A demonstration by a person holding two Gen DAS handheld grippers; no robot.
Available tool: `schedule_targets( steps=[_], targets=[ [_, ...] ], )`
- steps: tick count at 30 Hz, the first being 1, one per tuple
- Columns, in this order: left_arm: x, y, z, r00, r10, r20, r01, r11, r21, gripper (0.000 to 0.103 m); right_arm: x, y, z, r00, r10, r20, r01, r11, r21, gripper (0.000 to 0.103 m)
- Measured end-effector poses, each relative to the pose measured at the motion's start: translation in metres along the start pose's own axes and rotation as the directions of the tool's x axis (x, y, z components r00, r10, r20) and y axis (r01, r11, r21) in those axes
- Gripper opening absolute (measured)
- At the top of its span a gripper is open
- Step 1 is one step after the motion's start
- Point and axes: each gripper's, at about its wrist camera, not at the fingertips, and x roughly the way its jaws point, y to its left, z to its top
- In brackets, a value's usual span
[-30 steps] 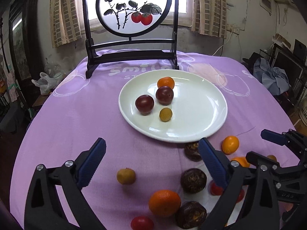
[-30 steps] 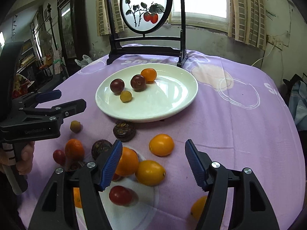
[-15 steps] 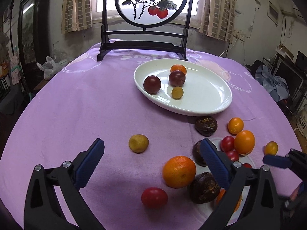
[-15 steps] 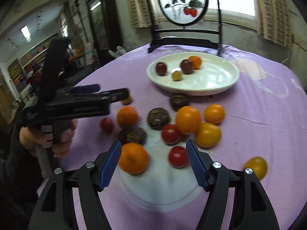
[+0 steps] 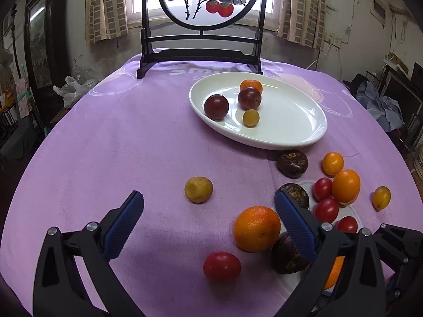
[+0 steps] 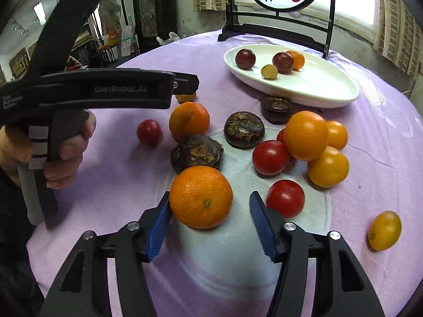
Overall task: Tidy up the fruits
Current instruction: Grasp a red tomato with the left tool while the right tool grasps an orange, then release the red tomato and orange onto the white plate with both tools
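We are closing the right gripper (image 6: 208, 227) around the round dimpled orange (image 6: 201, 196) on the purple cloth: it is sitting between the jaws, hard against the left pad, the right pad not touching yet. Our left gripper (image 5: 208, 227) is hanging released, farther off.

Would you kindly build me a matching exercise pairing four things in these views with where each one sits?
Things:
1. small yellow round fruit
2. large dimpled orange
3. wrinkled dark brown fruit
4. black-framed round painted screen

Places:
A. between the right tongs' closing blue pads
B. on the white oval plate
C. at the far edge of the purple cloth
D. on the cloth just outside the plate's near rim

Pairs: 1-B, 2-A, 3-D, 4-C
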Motion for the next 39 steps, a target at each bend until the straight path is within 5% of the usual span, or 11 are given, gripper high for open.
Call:
schedule_targets(
  steps=[2,11,18,29,36,39],
  targets=[
    [0.000,-0.001,-0.001,1.000,-0.003,-0.007,0.003,1.000,0.008,0.098,-0.002,0.004,0.000,1.000,-0.001,0.012,0.001,1.000,-0.015,0.043],
    [-0.001,-0.001,-0.007,1.000,-0.010,-0.022,0.010,1.000,0.010,0.098,-0.044,-0.020,-0.001,0.984,-0.095,0.154,0.087,0.995,0.054,0.043],
    [-0.015,0.003,-0.025,1.000,-0.014,-0.016,0.015,0.999,0.031,0.098,-0.049,-0.064,-0.003,0.967,-0.211,0.144,0.183,0.965,0.185,0.043],
    [-0.006,0.002,-0.047,0.989,-0.031,-0.142,0.041,0.997,0.067,0.097,-0.063,-0.063,-0.003,0.964,-0.198,0.178,0.167,0.970,0.176,0.043],
    [0.002,-0.011,-0.046,0.982,-0.055,-0.180,0.075,0.991,0.106,0.037,-0.060,-0.063,-0.003,0.966,-0.198,0.167,0.168,0.970,0.176,0.043],
    [-0.001,-0.012,-0.044,0.984,-0.038,-0.176,0.058,0.992,0.108,0.030,-0.061,-0.063,-0.003,0.965,-0.200,0.172,0.169,0.969,0.177,0.043]
  ],
)
